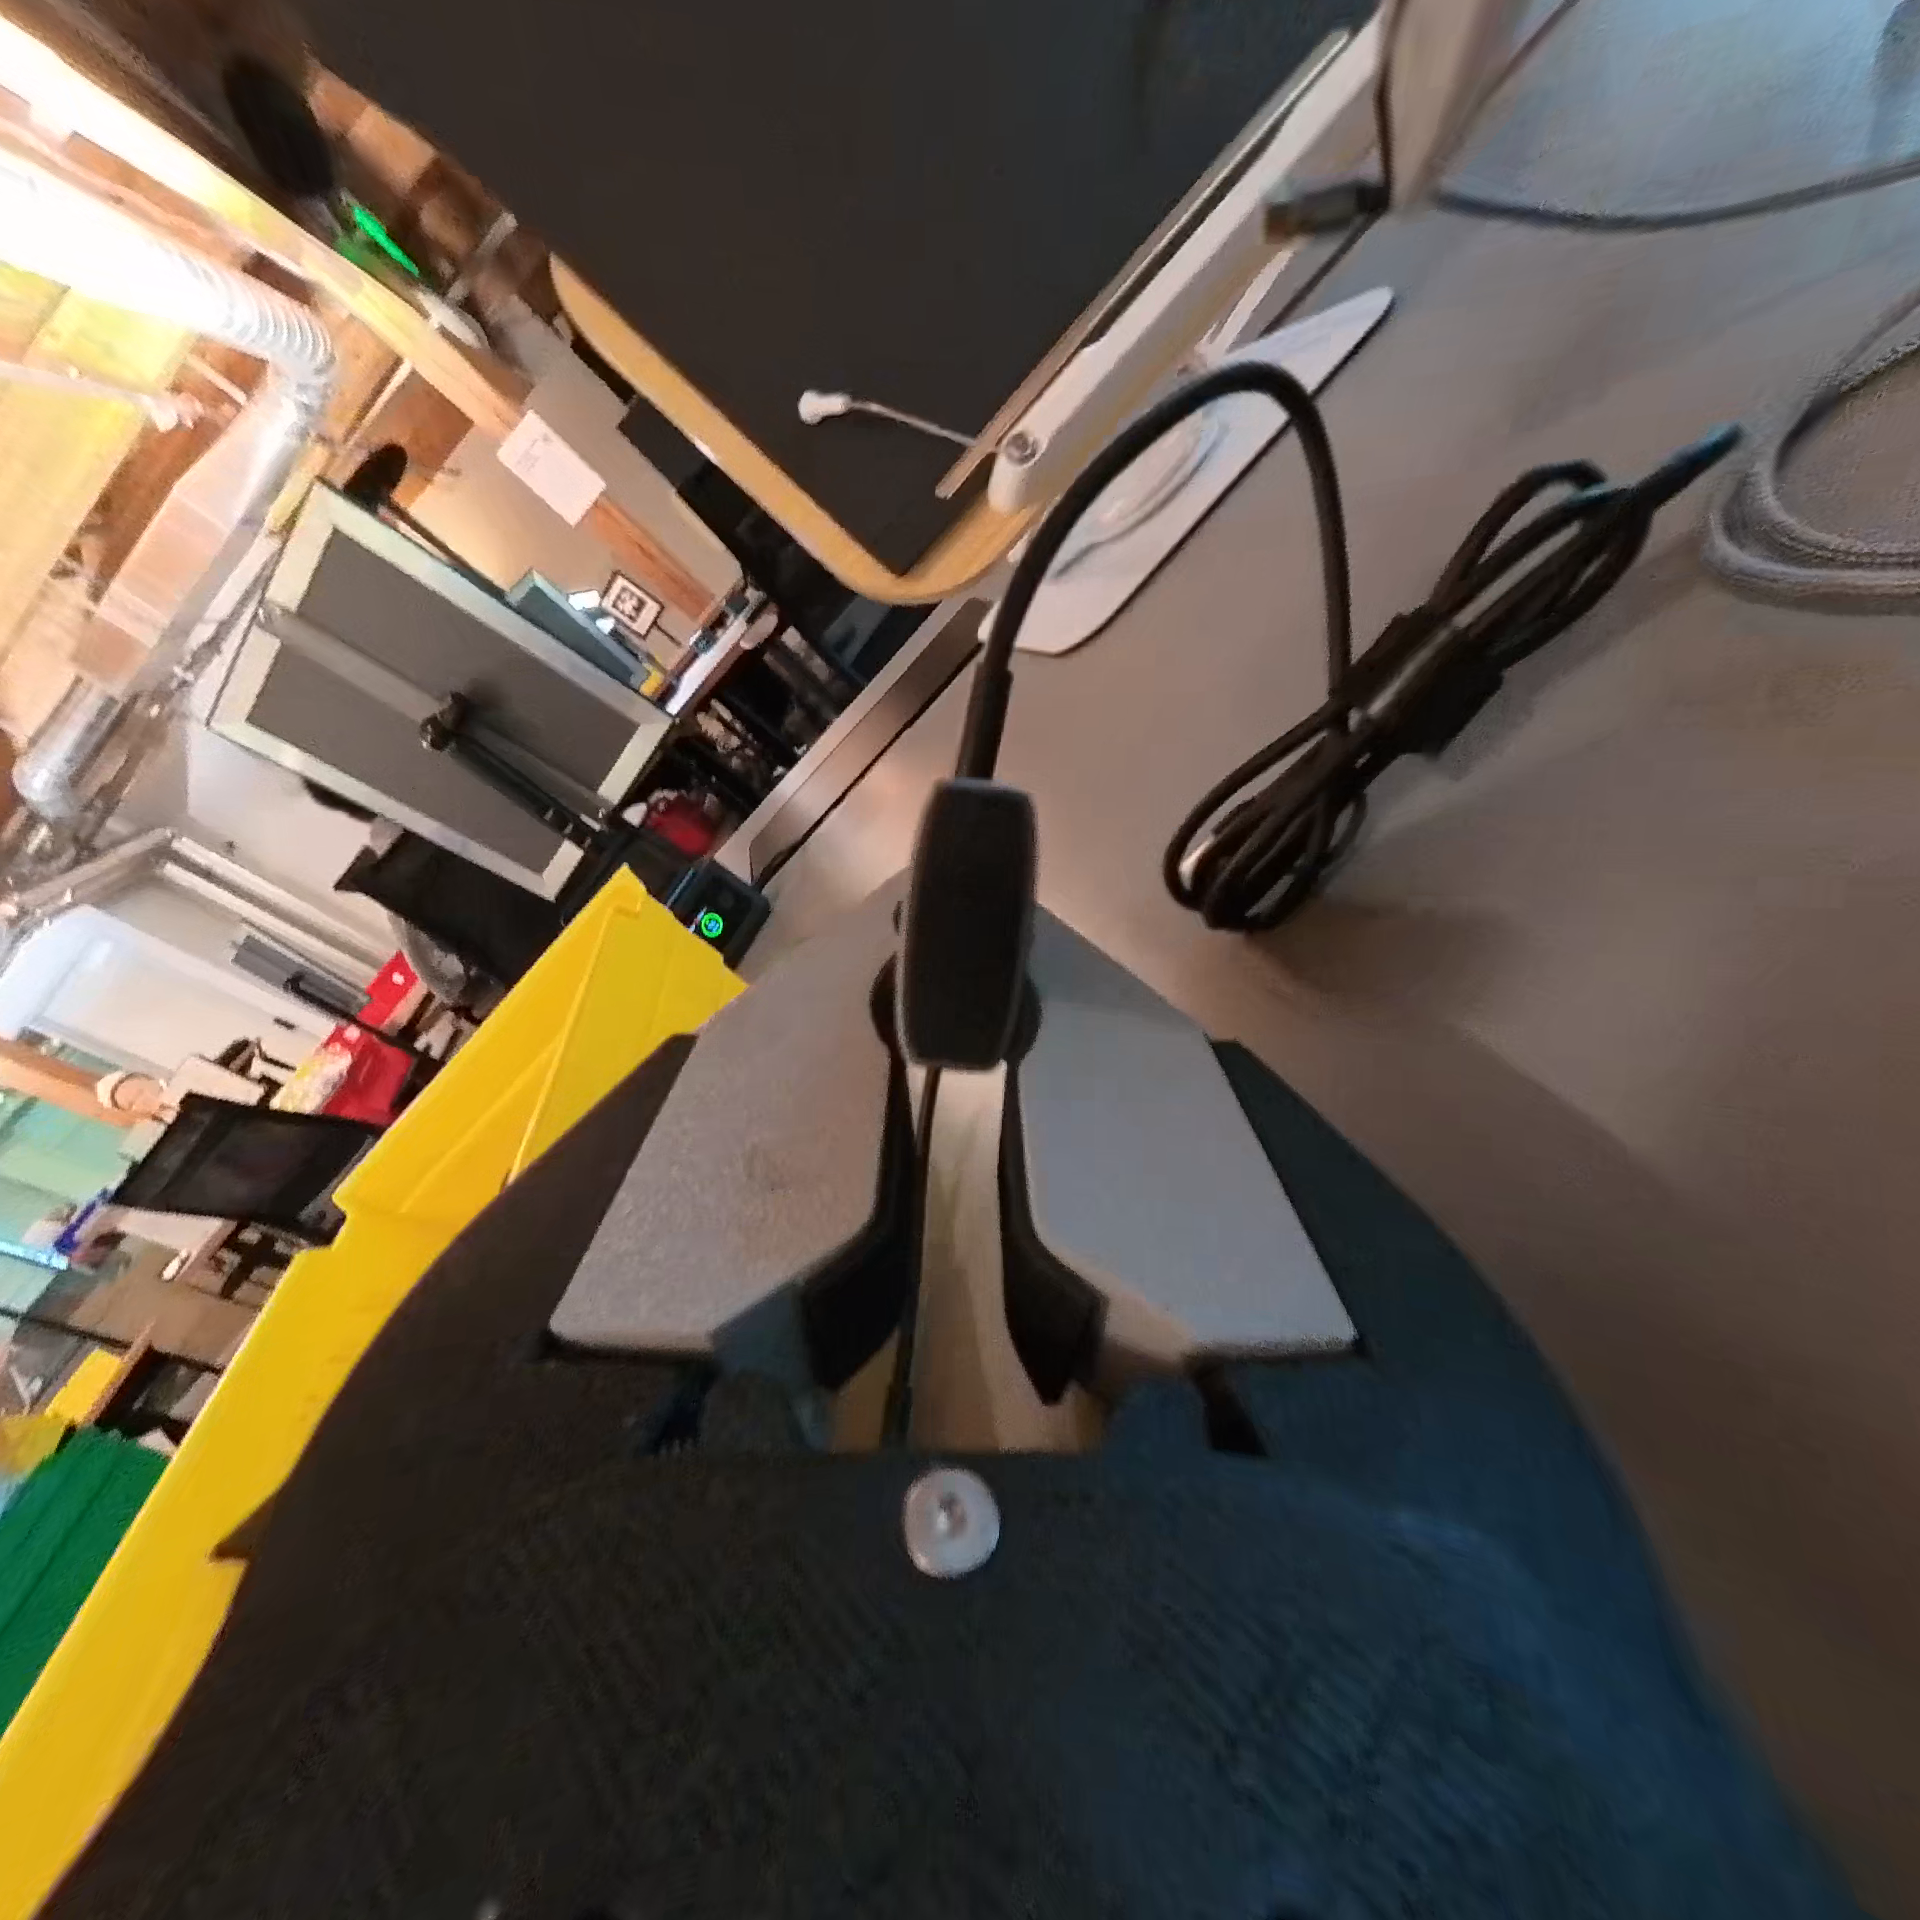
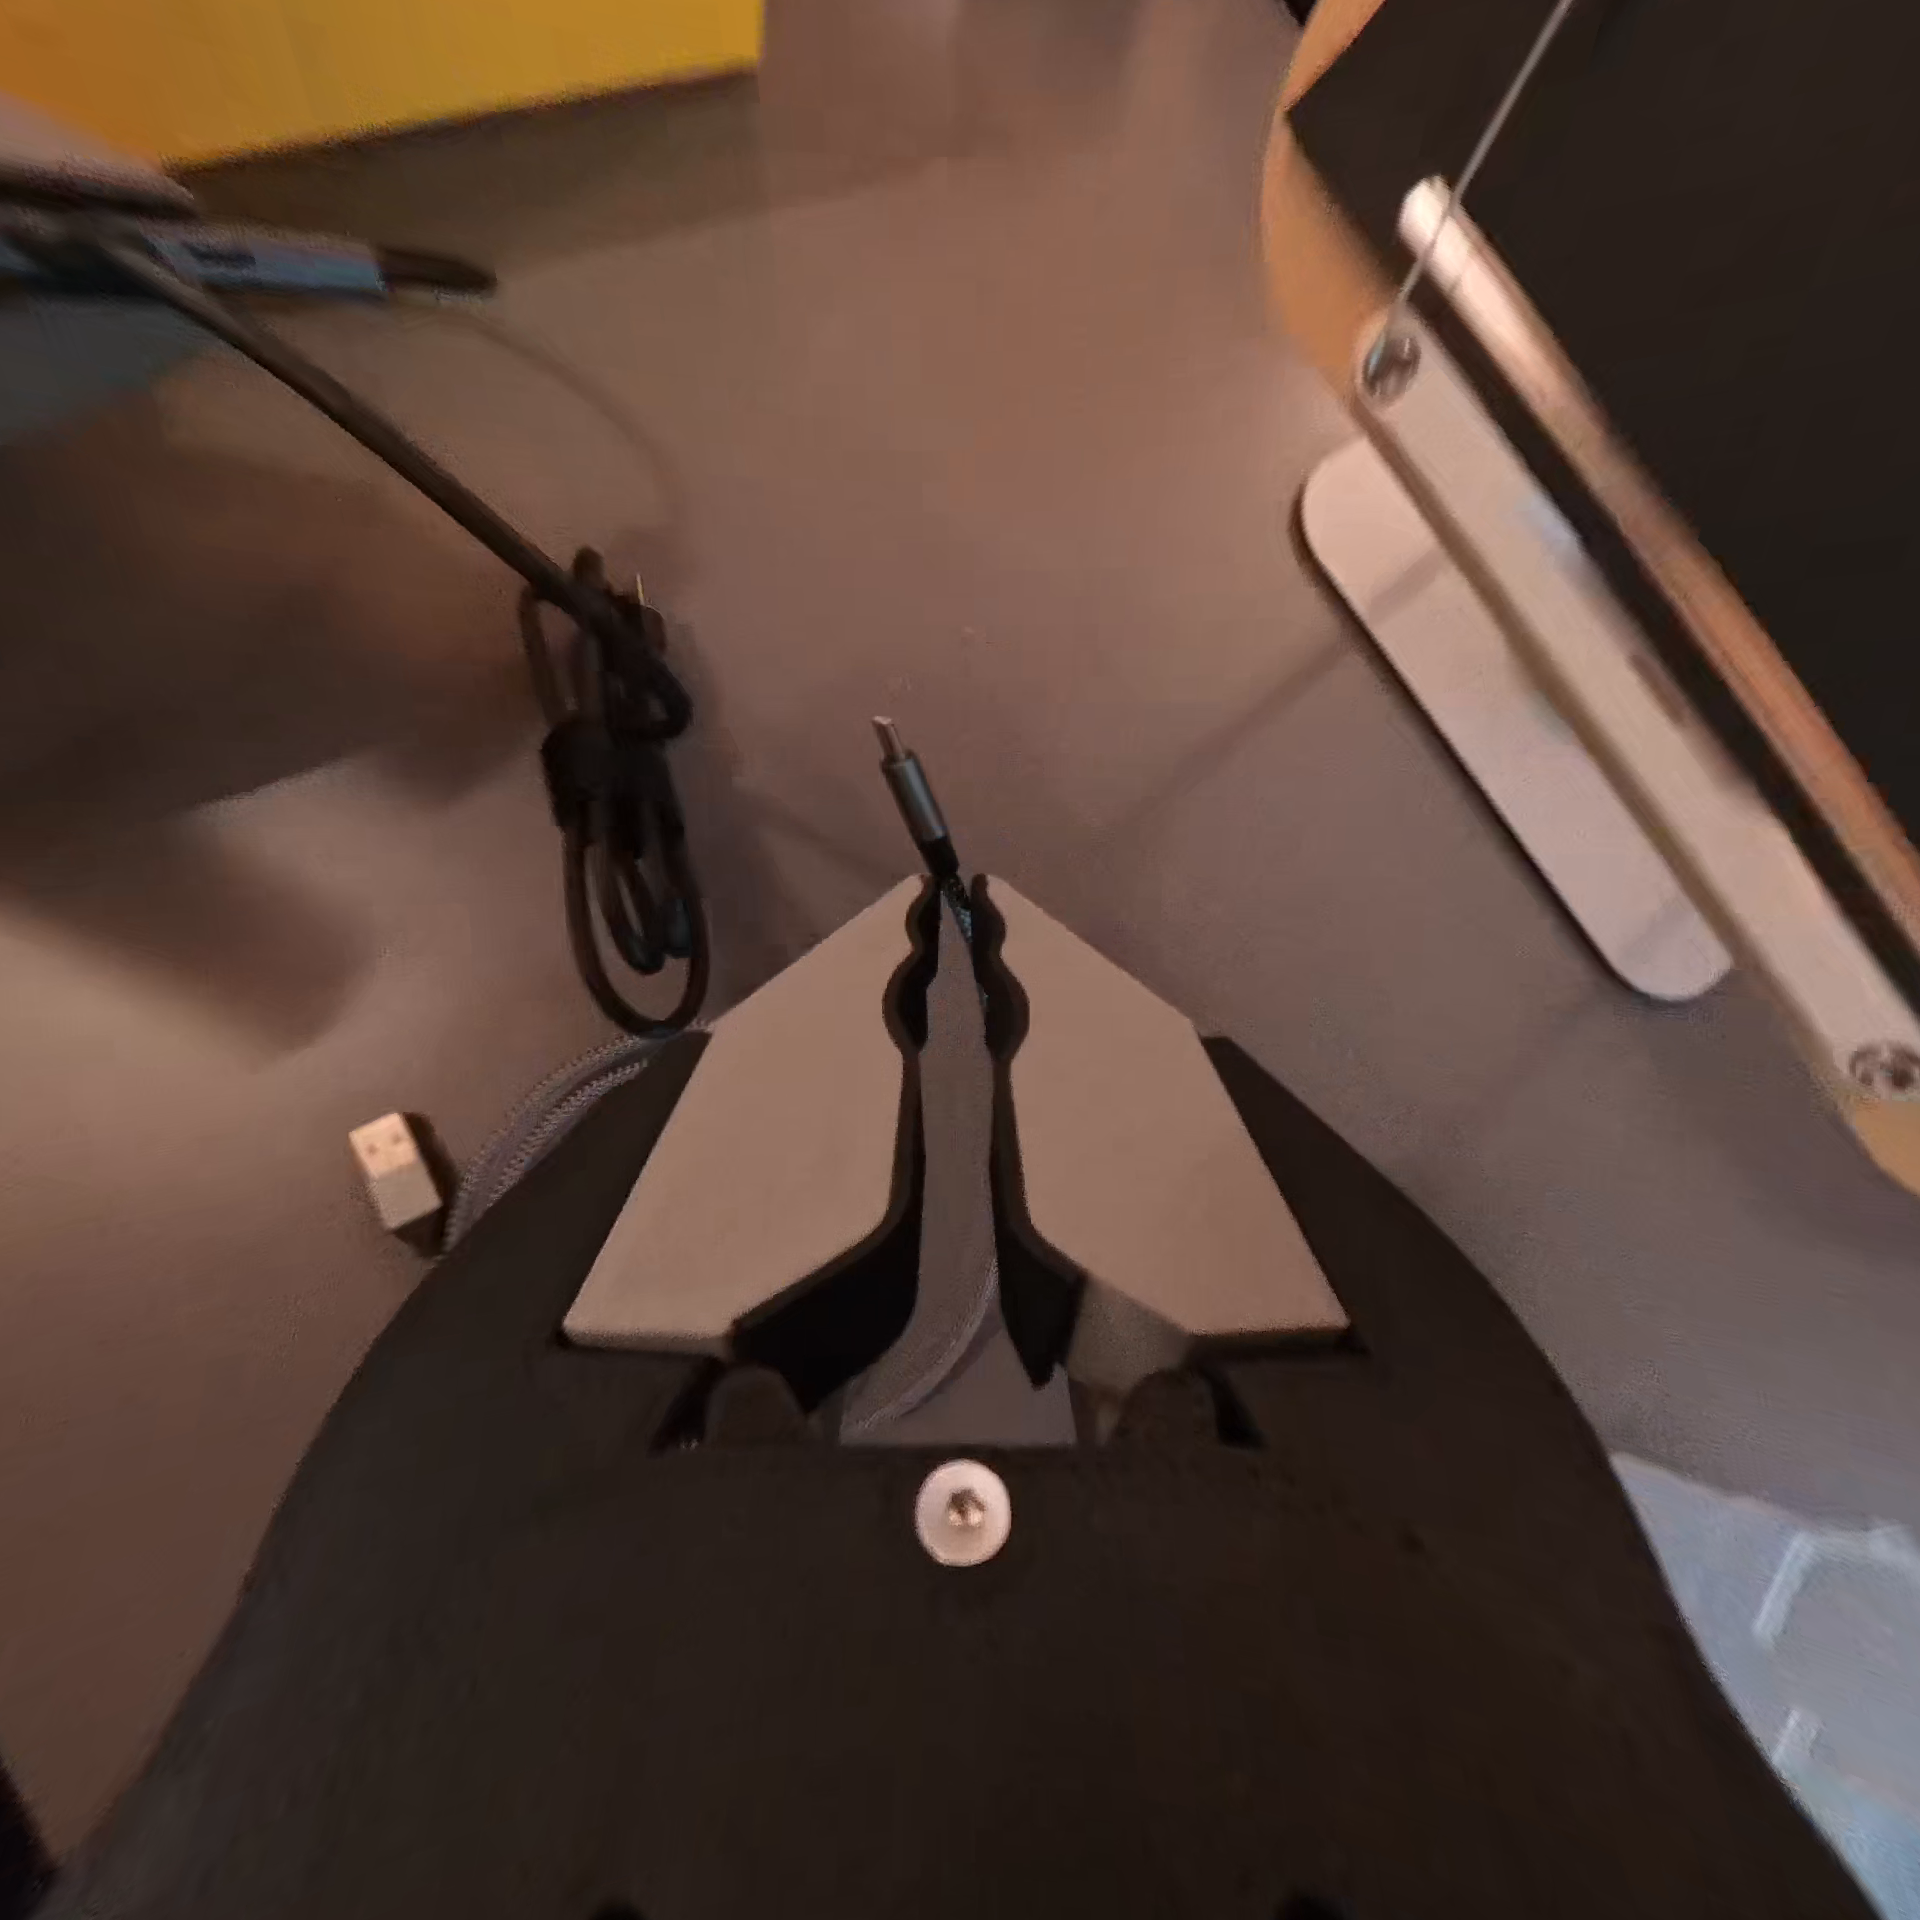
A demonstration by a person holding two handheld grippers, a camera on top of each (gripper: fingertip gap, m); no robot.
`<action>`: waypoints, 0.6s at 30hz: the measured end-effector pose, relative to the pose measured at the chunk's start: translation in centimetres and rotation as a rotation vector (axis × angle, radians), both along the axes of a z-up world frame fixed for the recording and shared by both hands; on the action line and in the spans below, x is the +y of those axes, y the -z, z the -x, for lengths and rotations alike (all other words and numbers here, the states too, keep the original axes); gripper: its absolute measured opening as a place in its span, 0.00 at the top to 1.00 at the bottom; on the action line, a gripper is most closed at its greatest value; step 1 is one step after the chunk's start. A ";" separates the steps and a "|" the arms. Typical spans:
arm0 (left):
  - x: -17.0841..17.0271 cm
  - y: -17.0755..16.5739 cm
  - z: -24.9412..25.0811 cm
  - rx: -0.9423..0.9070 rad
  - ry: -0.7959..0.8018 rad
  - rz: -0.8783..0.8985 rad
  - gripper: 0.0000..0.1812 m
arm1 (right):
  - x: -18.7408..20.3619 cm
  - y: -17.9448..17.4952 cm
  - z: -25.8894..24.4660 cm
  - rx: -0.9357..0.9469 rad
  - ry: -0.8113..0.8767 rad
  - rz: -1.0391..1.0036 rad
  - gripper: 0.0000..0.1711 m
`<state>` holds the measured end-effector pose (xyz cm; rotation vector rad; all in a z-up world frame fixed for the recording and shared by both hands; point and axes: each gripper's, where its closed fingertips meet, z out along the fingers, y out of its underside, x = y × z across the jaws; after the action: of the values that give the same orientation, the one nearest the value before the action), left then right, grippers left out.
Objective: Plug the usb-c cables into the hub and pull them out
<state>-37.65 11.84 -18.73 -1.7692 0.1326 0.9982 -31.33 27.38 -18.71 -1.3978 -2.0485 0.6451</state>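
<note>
Holding, left gripper [image 1: 961,997]: fingers pinched on a small black hub [image 1: 966,925], held edge-on above the grey desk [image 1: 1558,935]; the hub's own black lead [image 1: 1153,416] arcs up from its far end and off to the right.

Holding, right gripper [image 2: 951,894]: fingers pressed together on a braided grey usb-c cable [image 2: 961,1226] just behind its plug [image 2: 909,795]; the plug juts forward past the tips, free in the air, bare metal tip pointing far.

Nearby, left wrist view: a bundled black cable [image 1: 1403,707] lies on the desk to the right of the hub; a coiled grey braided cable [image 1: 1808,520] lies farther right; a white monitor stand [image 1: 1205,416] sits at the far side.

Nearby, right wrist view: a loose USB-A plug [image 2: 395,1169] rests near left.

Step, by judgement: plug and hub are apart, so this is either the approach to insertion or just after a pull-out; which, cannot be told.

Next move, if plugging: bring the two grippers together, line the plug tip square with a hub port, then push straight in.
</note>
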 end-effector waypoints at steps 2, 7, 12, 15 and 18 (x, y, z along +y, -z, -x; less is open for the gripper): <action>0.5 0.2 -1.0 0.001 0.058 0.007 0.95 | 0.8 1.0 -0.9 0.027 0.052 -0.077 0.97; 1.0 0.1 -2.5 -0.026 0.146 -0.006 0.95 | -2.0 -2.1 -3.2 0.208 0.014 -0.129 0.79; 1.4 0.2 -3.7 -0.042 0.220 -0.009 0.95 | -8.7 -3.6 -5.0 0.223 -0.214 -0.053 0.55; 1.7 0.3 -5.0 -0.016 0.273 0.006 0.95 | -11.9 -3.2 -4.5 0.251 -0.307 -0.121 0.64; 2.0 0.6 -6.5 0.016 0.330 0.031 0.95 | -13.8 -1.5 -3.3 0.250 -0.360 -0.181 0.69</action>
<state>-31.17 13.87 -19.30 -1.6984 0.4375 0.7741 -28.00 13.62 -17.25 -0.8093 -2.1082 0.7201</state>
